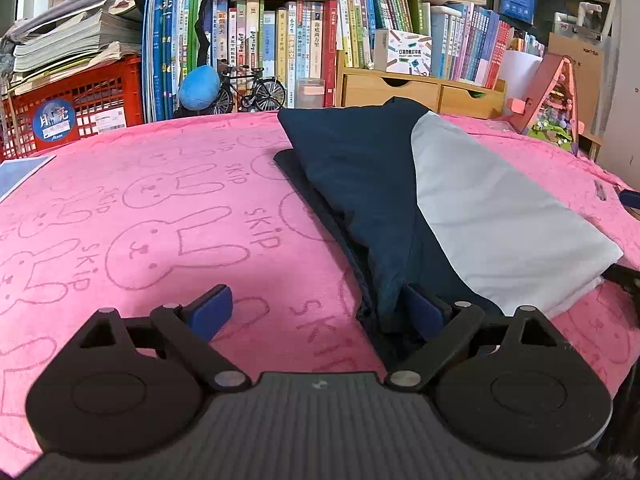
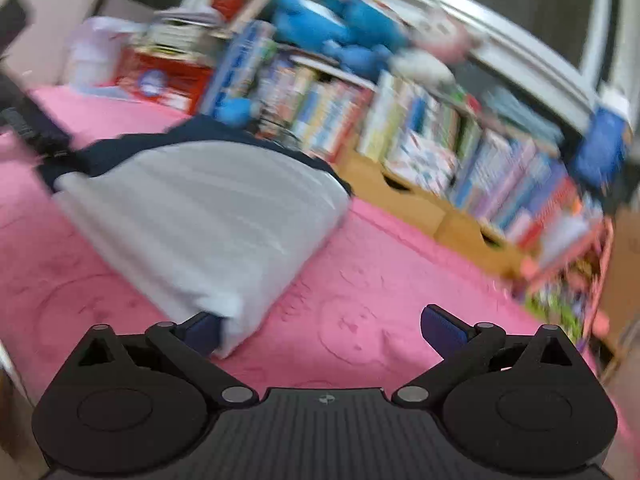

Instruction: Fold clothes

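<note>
My left tool [image 1: 318, 312] sits low over the pink bunny-print blanket [image 1: 132, 216], level, pointing toward the bookshelf [image 1: 280, 40]. Jaws spread wide, gripping nothing. Its right pad [image 1: 426, 308] is tucked against the near edge of the navy garment [image 1: 360, 184]; its left pad [image 1: 212, 308] hangs over bare blanket.

The garment lies folded on the blanket, running from the near right toward the far middle. A light grey panel [image 1: 500, 220] lies on top of its right half. The navy left edge runs diagonally, with a lower layer peeking out beside it.

My right tool [image 2: 320, 332] is tilted, so the scene leans, and that view is motion-blurred. Jaws wide here too, nothing clamped. Its left pad [image 2: 204, 332] touches the near corner of the grey panel [image 2: 208, 216]; its right pad [image 2: 442, 330] is over bare pink blanket [image 2: 380, 280].

Room: wide open blanket left of the garment in the left wrist view, all the way to the red crate [image 1: 80, 108]. In the right wrist view, a strip of open blanket between the grey panel and the wooden drawer unit [image 2: 420, 204]. In the left wrist view, the model bicycle [image 1: 252, 88] and blue plush [image 1: 199, 88] stand at the far blanket edge, apart from the garment. A pink toy house [image 1: 556, 100] is at the far right.
</note>
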